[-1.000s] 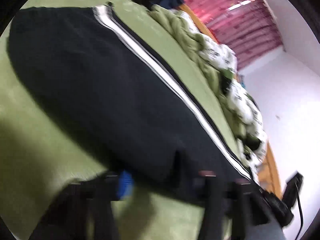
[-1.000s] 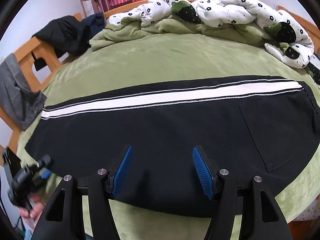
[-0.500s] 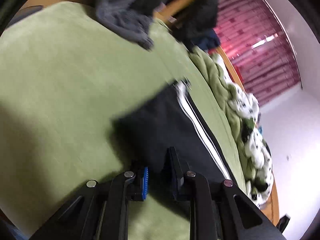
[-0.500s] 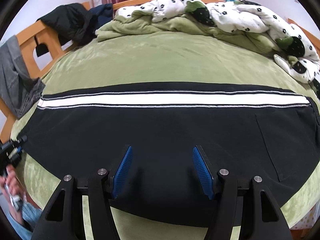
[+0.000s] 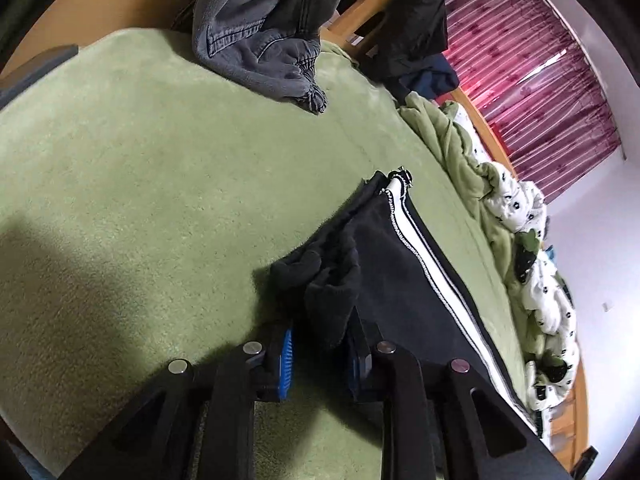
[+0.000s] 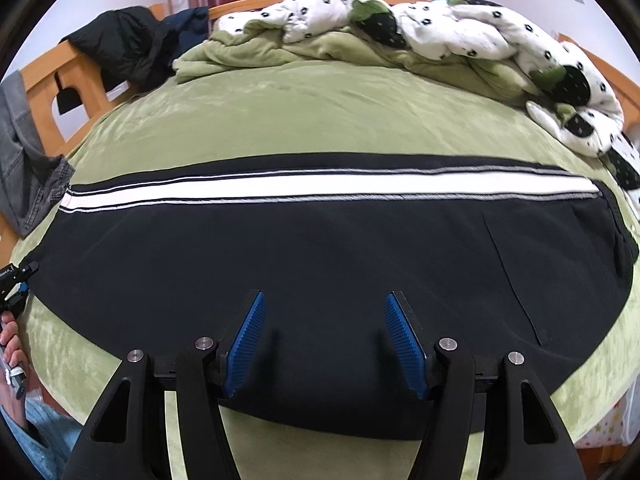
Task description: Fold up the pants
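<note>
Left claw (image 5: 320,354) has pinched the pants (image 6: 320,264) cuff, half-hidden.

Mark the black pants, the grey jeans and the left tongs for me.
black pants (image 6: 320,248): right wrist view, flat dark panel below the white stripe.
grey jeans (image 5: 256,32): left wrist view, crumpled denim draped over the bed frame.
left tongs (image 5: 320,356): left wrist view, between the tips, clamped on the pants hem.

Pants (image 6: 320,264) matt black cloth; bedcover (image 6: 320,112) plush green fleece; bedframe (image 6: 76,76) smooth wood.

Wooden bed frame (image 6: 80,76), pink curtains (image 5: 532,92), white wall (image 5: 600,248)
</note>
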`<state>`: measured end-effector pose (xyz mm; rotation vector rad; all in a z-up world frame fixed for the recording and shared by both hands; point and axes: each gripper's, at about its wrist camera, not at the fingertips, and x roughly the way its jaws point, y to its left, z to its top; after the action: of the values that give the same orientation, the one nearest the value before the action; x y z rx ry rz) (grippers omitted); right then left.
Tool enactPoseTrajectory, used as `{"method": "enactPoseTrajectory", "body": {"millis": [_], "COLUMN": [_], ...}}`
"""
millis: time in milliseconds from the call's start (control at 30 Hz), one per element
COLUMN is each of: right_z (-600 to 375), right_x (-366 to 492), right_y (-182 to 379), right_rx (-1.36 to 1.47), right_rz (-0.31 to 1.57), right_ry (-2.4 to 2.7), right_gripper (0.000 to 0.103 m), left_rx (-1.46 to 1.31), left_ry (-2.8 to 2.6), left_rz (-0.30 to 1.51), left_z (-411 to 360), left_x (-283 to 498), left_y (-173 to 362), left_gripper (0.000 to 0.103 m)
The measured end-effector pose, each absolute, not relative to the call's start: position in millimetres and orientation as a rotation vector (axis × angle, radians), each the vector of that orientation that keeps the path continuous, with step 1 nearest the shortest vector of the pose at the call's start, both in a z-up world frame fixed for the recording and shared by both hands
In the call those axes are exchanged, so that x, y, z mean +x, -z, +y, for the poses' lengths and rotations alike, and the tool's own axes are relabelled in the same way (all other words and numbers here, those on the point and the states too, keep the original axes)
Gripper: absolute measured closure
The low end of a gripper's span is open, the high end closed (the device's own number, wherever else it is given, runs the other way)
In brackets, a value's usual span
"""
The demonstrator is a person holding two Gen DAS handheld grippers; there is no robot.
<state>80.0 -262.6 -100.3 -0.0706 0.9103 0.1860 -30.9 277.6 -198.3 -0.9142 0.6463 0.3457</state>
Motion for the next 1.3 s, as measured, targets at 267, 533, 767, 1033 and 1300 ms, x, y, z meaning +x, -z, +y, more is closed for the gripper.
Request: {"method": "enactPoseTrajectory", "body": {"millis": [267, 533, 767, 1033, 1300], "right_z": [-307, -349, -397, -447, -416], "right_x": [67, 58, 43, 41, 46], "right_y": [97, 93, 94, 98, 99], "right_rx": [-0.004, 0.076, 0.135, 0.354, 0.315], "right_rz": [0.881, 0.836, 0.786, 0.784, 0.809], "right_ry": [-0.176, -0.206, -0.144, -0.129, -0.222], "right_gripper": [0.041, 0.041, 0.041, 0.041, 0.041], "left_rx": [-0.548, -0.101, -0.015, -0.01, -0.032], "left_ry": [-0.439, -0.279, 0.034, 0.111, 0.147], "left_rz": [0.59, 0.514, 0.607, 0.767, 0.687], "left_z": [215, 54, -121, -181, -109], "left_x": [-9, 42, 77, 61, -7], "left_y": [124, 45, 83, 161, 121], "left_gripper": [0.09, 0.091, 0.091, 0.079, 0.038]}}
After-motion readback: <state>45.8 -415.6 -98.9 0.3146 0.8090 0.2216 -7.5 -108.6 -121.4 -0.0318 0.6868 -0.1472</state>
